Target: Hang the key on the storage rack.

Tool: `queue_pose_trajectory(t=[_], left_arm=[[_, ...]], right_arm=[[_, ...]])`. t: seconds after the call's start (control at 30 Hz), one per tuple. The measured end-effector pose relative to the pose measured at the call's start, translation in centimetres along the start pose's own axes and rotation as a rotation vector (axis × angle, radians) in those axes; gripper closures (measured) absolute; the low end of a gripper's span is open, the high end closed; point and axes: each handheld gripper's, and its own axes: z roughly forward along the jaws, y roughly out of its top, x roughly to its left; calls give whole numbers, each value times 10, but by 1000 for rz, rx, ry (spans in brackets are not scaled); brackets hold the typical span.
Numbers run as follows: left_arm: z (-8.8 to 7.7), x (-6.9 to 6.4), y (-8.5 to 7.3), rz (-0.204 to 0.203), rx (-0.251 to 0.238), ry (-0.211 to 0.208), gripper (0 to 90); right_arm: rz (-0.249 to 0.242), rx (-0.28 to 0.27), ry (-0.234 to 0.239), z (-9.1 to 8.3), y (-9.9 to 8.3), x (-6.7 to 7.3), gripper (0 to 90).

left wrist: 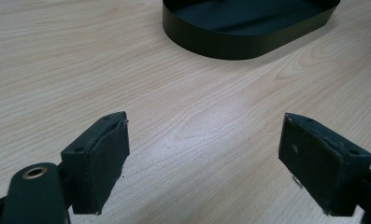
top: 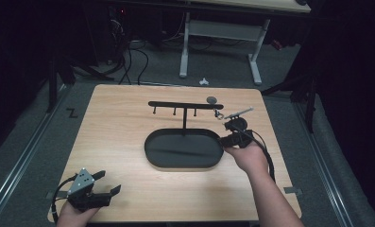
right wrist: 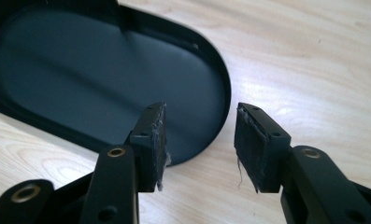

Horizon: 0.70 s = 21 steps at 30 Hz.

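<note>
A black oval tray (top: 149, 151) lies at the table's middle, with a thin post rising from its back edge to a black crossbar (top: 185, 105) with small hooks. A small metal piece (top: 218, 114) hangs at the bar's right end. My right gripper (top: 226, 139) hovers at the tray's right end, pointing left. In the right gripper view its jaws stand apart over the tray's rim (right wrist: 223, 79), and the gripper (right wrist: 202, 140) is open with nothing between them. My left gripper (top: 107, 183) rests at the front left corner, open and empty (left wrist: 204, 154), facing the tray's wall (left wrist: 230, 44).
The wooden table (top: 119, 123) is bare to the left of the tray and along the front. A small round grey object (top: 212, 100) sits behind the crossbar's right end. Beyond the table stand a white desk frame (top: 185, 47) and floor cables.
</note>
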Motion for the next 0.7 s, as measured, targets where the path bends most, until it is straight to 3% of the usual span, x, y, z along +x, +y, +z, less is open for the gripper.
queue_pose_trajectory(t=[0.27,0.37,0.6,0.67,0.7], left_arm=[[2,-1,0,8,4,-1,168],[4,-1,1,14,13,-4,168],[7,-1,0,22,35,11,169],[8,0,0,18,33,23,169],[8,0,0,18,33,33,168]], right_arm=[[20,-84,-25,20,-56,0,525],[53,-139,-26,28,-83,-1,522],[68,-266,-52,45,-149,0,494],[57,-324,-69,50,-167,3,492],[54,-336,-43,50,-173,3,491]])
